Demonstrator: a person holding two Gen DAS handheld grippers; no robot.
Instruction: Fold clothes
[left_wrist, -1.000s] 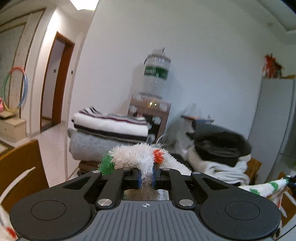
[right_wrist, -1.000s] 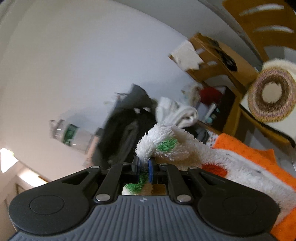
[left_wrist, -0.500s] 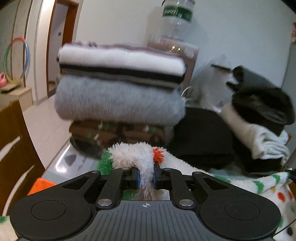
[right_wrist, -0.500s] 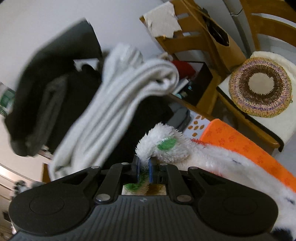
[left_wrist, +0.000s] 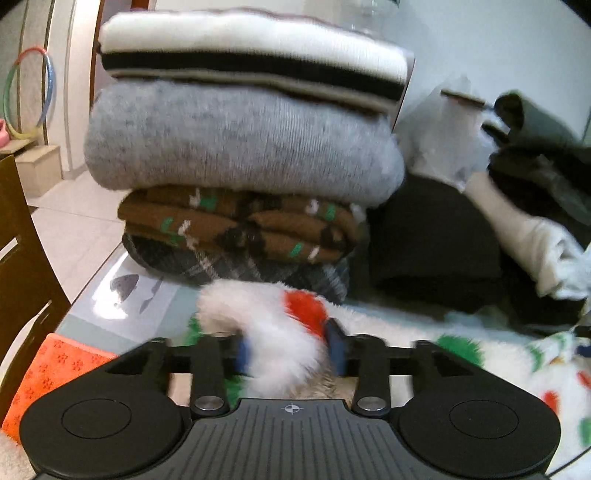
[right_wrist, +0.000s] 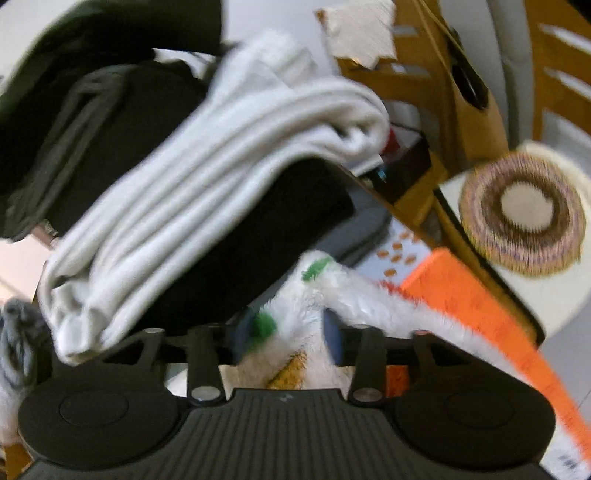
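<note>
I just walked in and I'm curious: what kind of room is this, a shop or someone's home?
Most likely a home, maybe a dining area: folded sweaters stacked on a glass-topped table, wooden chairs with a round woven cushion, and hula hoops by a doorway.

Folded stack (left_wrist: 243, 147) far left on table (left_wrist: 110, 310); fleece (left_wrist: 266, 325) near, before it; second pile (left_wrist: 517, 206) right.
</note>
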